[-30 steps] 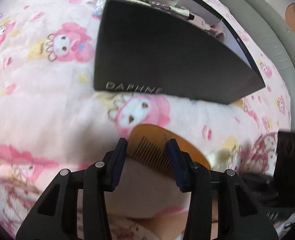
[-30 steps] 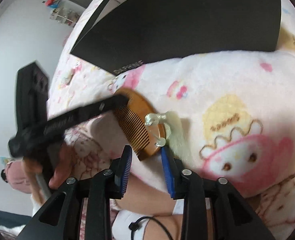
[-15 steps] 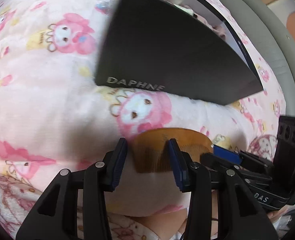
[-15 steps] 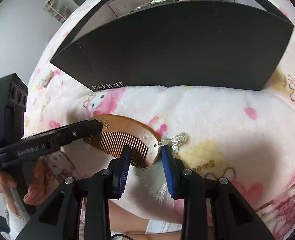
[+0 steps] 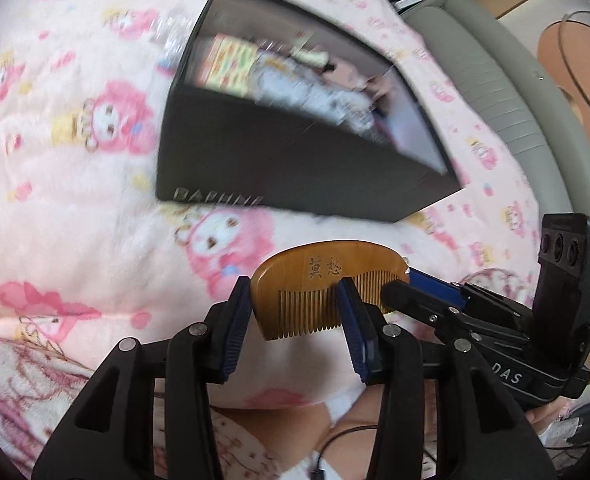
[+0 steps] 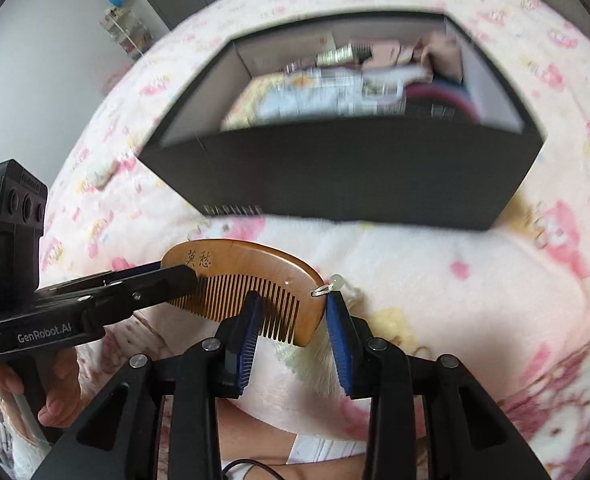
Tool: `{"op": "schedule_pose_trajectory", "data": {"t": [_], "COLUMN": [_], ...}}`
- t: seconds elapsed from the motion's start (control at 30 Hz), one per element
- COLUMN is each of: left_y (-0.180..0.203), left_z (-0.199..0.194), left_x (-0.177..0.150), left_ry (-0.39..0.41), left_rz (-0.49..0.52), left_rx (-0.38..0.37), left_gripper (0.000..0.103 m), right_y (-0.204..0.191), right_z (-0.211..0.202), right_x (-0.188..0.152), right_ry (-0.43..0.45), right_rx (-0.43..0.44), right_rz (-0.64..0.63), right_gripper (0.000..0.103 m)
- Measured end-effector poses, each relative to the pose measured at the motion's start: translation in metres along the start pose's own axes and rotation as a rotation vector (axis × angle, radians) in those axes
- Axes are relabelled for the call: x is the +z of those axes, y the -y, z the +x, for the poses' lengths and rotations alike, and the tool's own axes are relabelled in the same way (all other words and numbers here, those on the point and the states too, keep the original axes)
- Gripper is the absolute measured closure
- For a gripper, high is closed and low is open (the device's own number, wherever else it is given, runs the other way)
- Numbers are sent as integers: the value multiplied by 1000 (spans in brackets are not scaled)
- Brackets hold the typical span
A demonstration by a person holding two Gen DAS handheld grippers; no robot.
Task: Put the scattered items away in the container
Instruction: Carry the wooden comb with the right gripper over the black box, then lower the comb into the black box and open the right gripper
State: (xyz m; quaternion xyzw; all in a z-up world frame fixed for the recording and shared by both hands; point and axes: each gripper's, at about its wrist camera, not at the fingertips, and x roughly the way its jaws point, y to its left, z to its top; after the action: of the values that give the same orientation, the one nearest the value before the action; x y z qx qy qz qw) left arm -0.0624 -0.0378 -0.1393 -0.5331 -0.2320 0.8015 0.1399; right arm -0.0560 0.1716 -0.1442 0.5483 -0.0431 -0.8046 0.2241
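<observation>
While you look down along the left tongs (image 5: 295, 304), the wooden comb (image 5: 315, 276) sits right between their fingers, its rounded left end against the left pad, with the right finger crossing in front of the teeth. Your left tongs are clamped on that end. Seen from the other side, one of their fingers lies over the teeth and the blue pad shows behind the comb's spine.

Your right tongs (image 6: 291, 312) have the opposite end. The left finger lies over the teeth and the right pad sits just beside the comb's tip, by the bead (image 6: 337, 279). Their jaws are opening at this moment, with the comb between them and the pads on it as far as you can see.

You have the comb level, teeth toward you, just above the pink cartoon-print blanket (image 6: 435, 280) and in front of the black box (image 6: 355, 176), well short of its near wall. It is amber-brown wood, half-moon shaped, with fine straight teeth and two carved characters on the spine. A pale tassel (image 6: 315, 360) hangs from its right end.
</observation>
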Motion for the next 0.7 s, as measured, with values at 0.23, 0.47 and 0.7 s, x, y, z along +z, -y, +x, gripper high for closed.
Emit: {"op": "schedule_pose_trajectory", "data": {"t": [0.23, 0.47, 0.7], "left_y": [37, 41, 14], "left_z": [-27, -23, 43], "left_x": [43, 103, 134], "left_ry": [108, 180, 76], "left_rz": [83, 78, 17], "left_rx": [4, 13, 78], "left_gripper": [60, 60, 60], "right_y": [-3, -7, 23], "right_z": [-41, -33, 22], "right_x": [38, 108, 136], "right_ry": [114, 216, 135], "right_rx": [24, 24, 38], "right_rz": [-9, -47, -4], "right_gripper": [72, 72, 72]}}
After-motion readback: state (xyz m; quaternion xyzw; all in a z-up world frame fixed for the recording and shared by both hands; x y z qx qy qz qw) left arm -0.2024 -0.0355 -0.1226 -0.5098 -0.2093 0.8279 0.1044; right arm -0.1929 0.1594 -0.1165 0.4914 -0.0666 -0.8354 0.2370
